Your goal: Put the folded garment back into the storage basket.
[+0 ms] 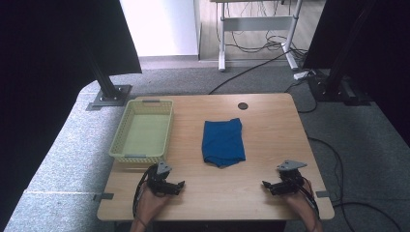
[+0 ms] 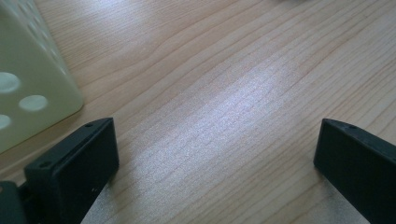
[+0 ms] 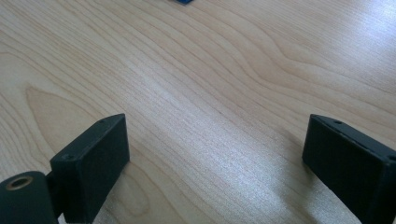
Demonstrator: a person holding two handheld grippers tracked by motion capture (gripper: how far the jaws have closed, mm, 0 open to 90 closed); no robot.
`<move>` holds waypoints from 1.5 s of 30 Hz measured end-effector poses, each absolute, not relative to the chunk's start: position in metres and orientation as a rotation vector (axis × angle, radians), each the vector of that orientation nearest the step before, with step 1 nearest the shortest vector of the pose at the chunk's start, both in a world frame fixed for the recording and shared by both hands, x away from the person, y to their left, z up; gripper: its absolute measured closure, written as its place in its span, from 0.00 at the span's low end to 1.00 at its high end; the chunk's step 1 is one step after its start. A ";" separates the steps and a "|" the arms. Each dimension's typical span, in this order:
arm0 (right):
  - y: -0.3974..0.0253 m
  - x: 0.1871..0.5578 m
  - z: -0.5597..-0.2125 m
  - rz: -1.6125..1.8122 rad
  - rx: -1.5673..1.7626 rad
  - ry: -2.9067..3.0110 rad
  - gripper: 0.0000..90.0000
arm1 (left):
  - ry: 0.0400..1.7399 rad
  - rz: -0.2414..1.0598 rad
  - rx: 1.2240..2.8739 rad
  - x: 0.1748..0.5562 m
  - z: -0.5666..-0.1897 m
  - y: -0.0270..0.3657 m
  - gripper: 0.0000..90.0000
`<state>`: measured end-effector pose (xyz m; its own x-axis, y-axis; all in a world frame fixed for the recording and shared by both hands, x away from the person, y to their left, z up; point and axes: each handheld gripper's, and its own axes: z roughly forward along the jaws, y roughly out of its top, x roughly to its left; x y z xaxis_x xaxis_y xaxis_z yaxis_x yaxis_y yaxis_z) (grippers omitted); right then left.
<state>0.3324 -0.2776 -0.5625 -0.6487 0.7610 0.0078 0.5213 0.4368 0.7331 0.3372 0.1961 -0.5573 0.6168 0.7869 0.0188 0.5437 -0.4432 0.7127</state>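
A: Both grippers sit low at the near edge of the tabletop. The left gripper has its jaws spread wide, nothing between them, and the right gripper is just as released and empty.

B: And the cloth?

A: Folded blue, lying flat mid-tabletop, well apart from both grippers and roughly between them. The basket stands to its left, empty as far as I can see, just beyond the left gripper.

B: The left gripper view agrees: a pale basket corner beside the jaws, bare wood ahead.

A: The right gripper view catches a sliver of blue cloth at the top edge.

B: So which step is this?

A: The start, I'd say: nothing grasped, the approach not yet made. My guess is the cloth goes in the basket.

B: What does the next move need?

A: A forward reach to the cloth's near edge, jaws kept apart, low enough to pinch fabric rather than skate over it.
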 end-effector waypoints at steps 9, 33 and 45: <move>-0.278 0.332 -0.562 1.040 1.101 2.368 0.08 | 1.049 0.463 2.156 0.337 -0.557 0.196 0.00; -0.279 0.331 -0.563 1.040 1.101 2.365 0.09 | 0.993 0.454 2.128 0.338 -0.543 0.180 0.03; -0.279 0.330 -0.563 1.040 1.102 2.363 0.09 | 0.946 0.444 2.136 0.349 -0.532 0.162 0.02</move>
<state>0.3304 -0.2785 -0.5625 -0.6449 0.7642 0.0067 0.5213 0.4335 0.7350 0.3493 0.1615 -0.5317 0.6673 0.7446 0.0139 0.4866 -0.4500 0.7488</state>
